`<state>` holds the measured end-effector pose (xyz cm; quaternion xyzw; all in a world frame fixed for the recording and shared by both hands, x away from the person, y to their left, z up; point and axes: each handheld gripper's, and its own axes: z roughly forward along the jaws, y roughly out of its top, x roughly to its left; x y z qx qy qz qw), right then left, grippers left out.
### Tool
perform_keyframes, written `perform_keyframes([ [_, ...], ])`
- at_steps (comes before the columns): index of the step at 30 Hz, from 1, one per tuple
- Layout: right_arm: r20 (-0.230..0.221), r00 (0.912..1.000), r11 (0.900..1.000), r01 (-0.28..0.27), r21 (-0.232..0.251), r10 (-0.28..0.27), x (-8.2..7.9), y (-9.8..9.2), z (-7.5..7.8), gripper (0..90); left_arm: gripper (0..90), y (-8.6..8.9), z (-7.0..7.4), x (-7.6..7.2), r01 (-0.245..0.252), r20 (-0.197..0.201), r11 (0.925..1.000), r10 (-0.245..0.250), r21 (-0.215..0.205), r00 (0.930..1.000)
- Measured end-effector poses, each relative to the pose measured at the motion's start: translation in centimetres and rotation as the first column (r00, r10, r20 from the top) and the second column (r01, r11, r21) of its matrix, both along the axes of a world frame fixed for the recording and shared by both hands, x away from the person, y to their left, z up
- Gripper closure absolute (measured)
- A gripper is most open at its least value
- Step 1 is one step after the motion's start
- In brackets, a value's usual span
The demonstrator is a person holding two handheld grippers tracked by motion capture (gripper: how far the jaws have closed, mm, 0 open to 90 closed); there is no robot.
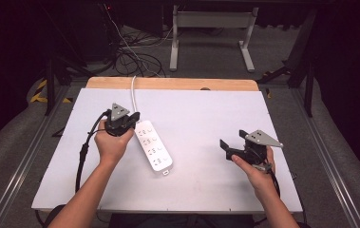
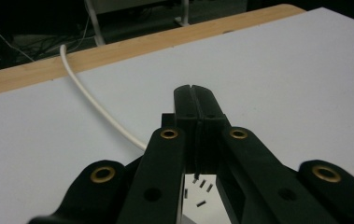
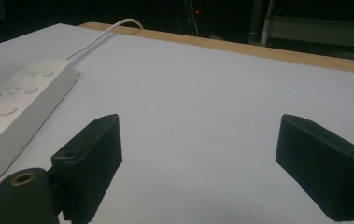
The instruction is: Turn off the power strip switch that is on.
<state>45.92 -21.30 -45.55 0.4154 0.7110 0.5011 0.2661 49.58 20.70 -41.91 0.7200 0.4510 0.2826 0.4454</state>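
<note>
A white power strip (image 1: 154,146) lies on the white board, its white cord (image 1: 133,92) running off the far edge. My left gripper (image 1: 132,118) hovers just over the strip's far end, jaws pressed together with nothing between them; in the left gripper view the shut tips (image 2: 194,93) point over the cord (image 2: 95,105), and a bit of the strip's sockets (image 2: 200,189) shows beneath. My right gripper (image 1: 232,142) stands open over the right part of the board, its jaws wide apart and empty. The strip (image 3: 11,112) lies off to its left.
The white board (image 1: 196,118) rests on a wooden tabletop whose edge (image 1: 173,84) shows at the back. Beyond it are a white frame's legs (image 1: 211,33) and tangled cables (image 1: 130,52) on the floor. A black cable (image 1: 85,152) trails from my left gripper.
</note>
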Motion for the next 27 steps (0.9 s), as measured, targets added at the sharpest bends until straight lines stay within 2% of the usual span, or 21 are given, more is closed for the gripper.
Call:
perform_keyframes([
  [7, -0.001, 1.0000, 1.000, 0.000, -0.003, 0.000, 0.0, 0.0, 0.0, 15.0, 90.0, 1.0, 1.0, -2.5, -0.037, 0.050, 0.9944, 0.042, -0.099, 0.9979],
  [9, -0.001, 1.0000, 1.000, 0.000, -0.004, 0.000, 0.0, 0.0, 0.0, 15.0, 90.0, 1.3, 1.2, -3.2, -0.049, 0.067, 0.9936, 0.056, -0.102, 0.9962],
  [13, 0.001, 1.0000, 1.000, 0.001, -0.004, -0.001, 0.0, -0.1, 0.0, 15.0, 90.0, 2.4, 1.0, -4.4, -0.067, 0.061, 0.9911, 0.075, -0.115, 0.9954],
  [15, 0.001, 1.0000, 1.000, 0.002, -0.006, -0.002, -0.1, -0.1, 0.0, 15.1, 90.0, 3.1, 1.0, -4.9, -0.079, 0.069, 0.9880, 0.088, -0.133, 0.9937],
  [19, 0.003, 1.0000, 1.000, 0.000, -0.005, 0.000, -0.1, 0.0, 0.0, 15.3, 90.0, 4.1, 1.3, -5.6, -0.086, 0.097, 0.9862, 0.100, -0.142, 0.9902],
  [23, 0.004, 1.0000, 1.000, 0.000, -0.008, 0.000, -0.2, 0.0, 0.1, 15.5, 90.0, 4.2, 1.2, -6.3, -0.091, 0.115, 0.9854, 0.108, -0.144, 0.9875],
  [27, 0.003, 1.0000, 1.000, 0.006, -0.002, -0.006, -0.1, -0.2, 0.1, 15.4, 89.5, 4.5, 1.1, -7.7, -0.095, 0.143, 0.9864, 0.114, -0.134, 0.9831],
])
